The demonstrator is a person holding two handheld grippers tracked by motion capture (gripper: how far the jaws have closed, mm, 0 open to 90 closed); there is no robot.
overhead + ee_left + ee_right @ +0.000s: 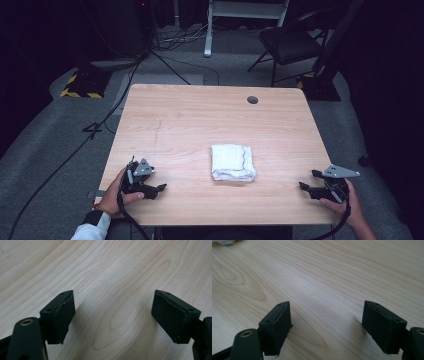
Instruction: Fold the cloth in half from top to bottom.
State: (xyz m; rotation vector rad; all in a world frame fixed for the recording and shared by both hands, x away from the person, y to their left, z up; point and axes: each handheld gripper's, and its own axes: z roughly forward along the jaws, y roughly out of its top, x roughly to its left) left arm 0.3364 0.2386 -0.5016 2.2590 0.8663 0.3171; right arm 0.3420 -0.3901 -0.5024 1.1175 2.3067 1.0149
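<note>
A folded white towel (pixel 232 162) lies flat on the wooden table (pixel 200 115), a little right of its middle. My left gripper (pixel 157 191) rests low near the front left corner, held in a hand, its jaws pointing right toward the towel. In the left gripper view the left gripper (pixel 113 302) stands open over bare wood. My right gripper (pixel 307 180) sits near the front right edge and points left. In the right gripper view the right gripper (pixel 327 312) is open and empty, with a corner of the towel (pixel 224 242) at the top left.
A round cable hole (pixel 252 100) sits near the table's far edge. Beyond the table stand a black chair (pixel 290 42) and a white frame (pixel 210 30), with cables (pixel 100 125) across the grey floor at the left.
</note>
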